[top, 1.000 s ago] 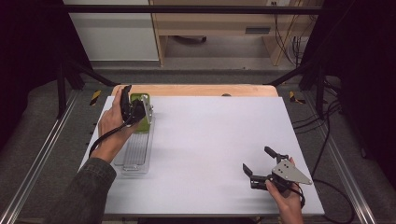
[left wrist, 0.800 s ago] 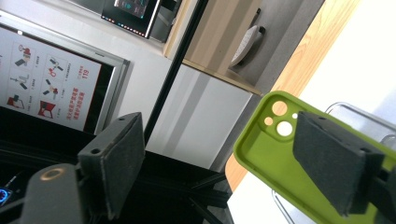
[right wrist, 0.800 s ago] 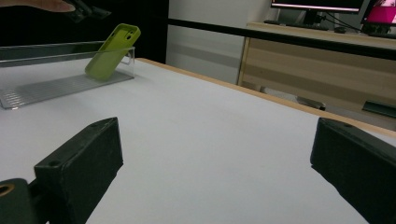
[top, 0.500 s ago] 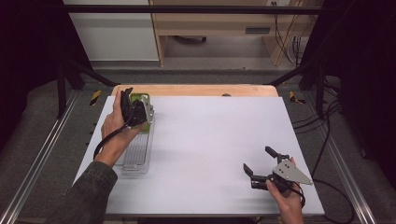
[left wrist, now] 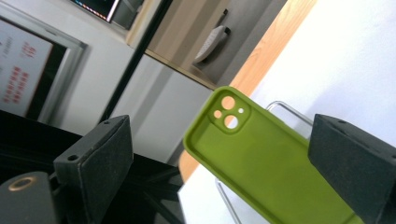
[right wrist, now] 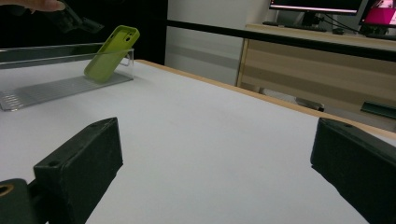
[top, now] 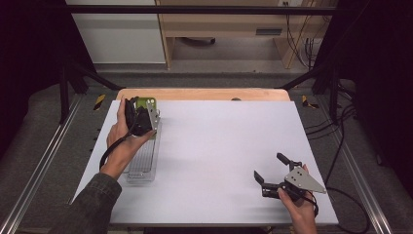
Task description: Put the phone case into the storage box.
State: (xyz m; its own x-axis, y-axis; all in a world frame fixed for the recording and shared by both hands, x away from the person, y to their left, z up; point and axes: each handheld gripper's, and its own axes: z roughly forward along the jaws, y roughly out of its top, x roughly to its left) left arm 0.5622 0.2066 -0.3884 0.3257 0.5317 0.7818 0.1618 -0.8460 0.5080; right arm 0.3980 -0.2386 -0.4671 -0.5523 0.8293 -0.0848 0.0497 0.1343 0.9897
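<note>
One white table (top: 209, 146) carries everything, and I take the clear plastic tray (top: 142, 165) as the landmark. One tray is there, long and narrow, with a ribbed floor, lying along the left side of the table. One phone case (left wrist: 261, 158) stands at the far end of this tray, leaning tilted against its end wall, with its upper part rising above the rim. Two grippers are counted, one in each hand.

One colour covers the phone case, an olive green with a matt surface. Its hollow inner side faces the left gripper camera, with rounded corners, two round camera holes and one smaller hole in a raised square near its upper corner. In the right gripper view the case (right wrist: 112, 52) shows the same slant.

Directly above the far end of the tray is the left gripper (top: 141, 119), held in the left hand (top: 124, 139). Its jaws stand wide apart, one on each side of the case, and do not touch it. Well to the right of the tray, near the front edge of the table, is the right gripper (top: 272, 170), with its jaws also spread and nothing between them.

Part of the case's lower end is cut off at the bottom edge of the left gripper view. From the high view the hand and gripper hide most of the case (top: 146, 103).
</note>
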